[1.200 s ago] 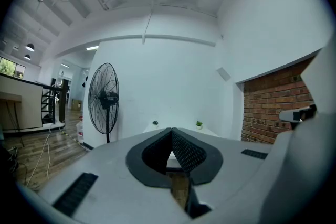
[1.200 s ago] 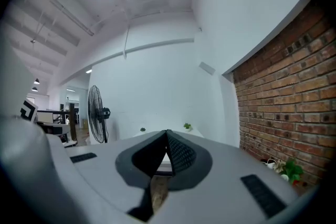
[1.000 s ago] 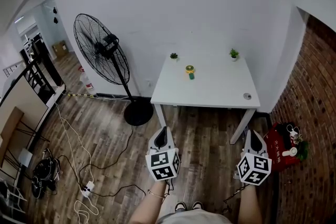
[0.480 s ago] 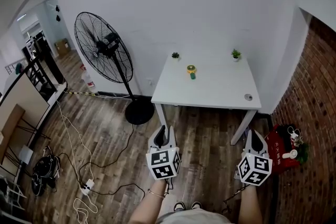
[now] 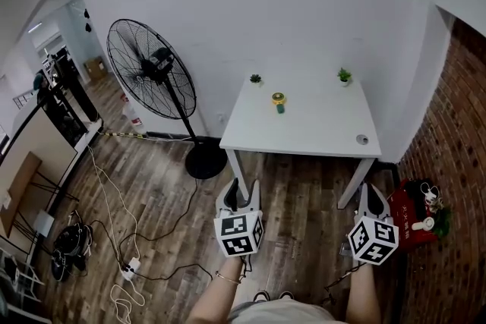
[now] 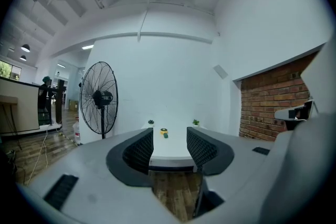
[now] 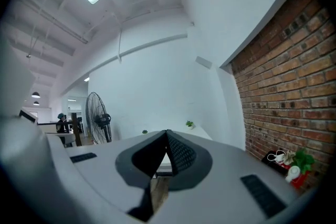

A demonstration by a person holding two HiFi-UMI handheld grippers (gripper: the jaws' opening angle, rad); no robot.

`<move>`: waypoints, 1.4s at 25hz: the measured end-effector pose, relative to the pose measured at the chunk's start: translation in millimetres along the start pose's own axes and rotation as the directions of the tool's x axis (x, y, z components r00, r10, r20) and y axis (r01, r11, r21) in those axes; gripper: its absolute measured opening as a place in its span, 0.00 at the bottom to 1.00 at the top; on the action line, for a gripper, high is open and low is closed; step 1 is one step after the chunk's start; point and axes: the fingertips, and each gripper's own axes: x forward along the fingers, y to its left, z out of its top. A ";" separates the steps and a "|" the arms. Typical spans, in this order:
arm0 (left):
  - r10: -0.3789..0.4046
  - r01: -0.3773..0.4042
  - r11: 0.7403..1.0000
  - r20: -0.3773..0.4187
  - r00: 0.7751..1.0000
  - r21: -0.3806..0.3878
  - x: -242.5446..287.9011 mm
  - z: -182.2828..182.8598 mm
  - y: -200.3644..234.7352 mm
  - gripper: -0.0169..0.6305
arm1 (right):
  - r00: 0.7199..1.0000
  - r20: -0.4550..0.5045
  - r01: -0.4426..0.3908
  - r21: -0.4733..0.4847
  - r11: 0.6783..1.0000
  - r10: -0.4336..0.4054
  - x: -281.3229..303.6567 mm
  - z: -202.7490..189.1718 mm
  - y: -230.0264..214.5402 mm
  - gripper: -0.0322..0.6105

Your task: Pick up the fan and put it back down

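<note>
Left hand-held gripper [image 5: 243,190] spread, right one [image 5: 367,193] pressed together; a careless reach could topple the fan [image 5: 279,102] on the desk [image 5: 326,129].

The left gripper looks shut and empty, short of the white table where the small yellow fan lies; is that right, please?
Not shut: the left gripper view shows the left gripper open, jaws apart. It is empty, short of the white table where the small yellow fan lies.

The white counter [image 5: 319,131] bears a small yellow fan [image 5: 279,102] toward 10 o'clock, left plant [image 5: 256,78] at 11 o'clock, right plant [image 5: 344,75] at 1 o'clock.
</note>
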 end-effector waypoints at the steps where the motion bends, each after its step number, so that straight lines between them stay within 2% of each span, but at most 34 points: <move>1: 0.001 -0.001 1.000 -0.002 1.000 0.002 1.8 -0.7 -2.6 0.32 | 1.000 0.001 -0.001 0.009 1.000 0.001 1.8 0.8 -3.1 0.05; 9: 0.035 -0.034 0.999 -0.033 0.999 0.020 12.1 -9.6 -9.5 0.32 | 0.999 -0.019 0.027 0.055 0.998 -0.026 18.3 -3.3 -29.6 0.05; 15: 0.054 -0.054 0.999 -0.047 0.997 -0.008 36.6 -15.8 4.2 0.32 | 0.998 -0.048 0.033 0.066 0.997 -0.030 43.9 -12.9 -32.8 0.05; 18: 0.047 -0.048 0.999 -0.048 0.998 -0.022 60.9 -17.6 10.0 0.32 | 0.998 -0.059 0.037 0.090 0.995 -0.032 65.9 -16.9 -32.2 0.05; 24: 0.019 -0.021 0.999 -0.045 0.999 -0.049 125.4 -11.3 25.1 0.32 | 0.998 -0.050 0.041 0.066 0.997 -0.038 120.7 -3.4 -20.8 0.05; 35: -0.042 0.041 0.998 -0.041 0.998 -0.046 243.7 14.0 57.2 0.32 | 0.995 -0.034 0.100 0.068 0.993 -0.098 220.7 14.2 -9.5 0.05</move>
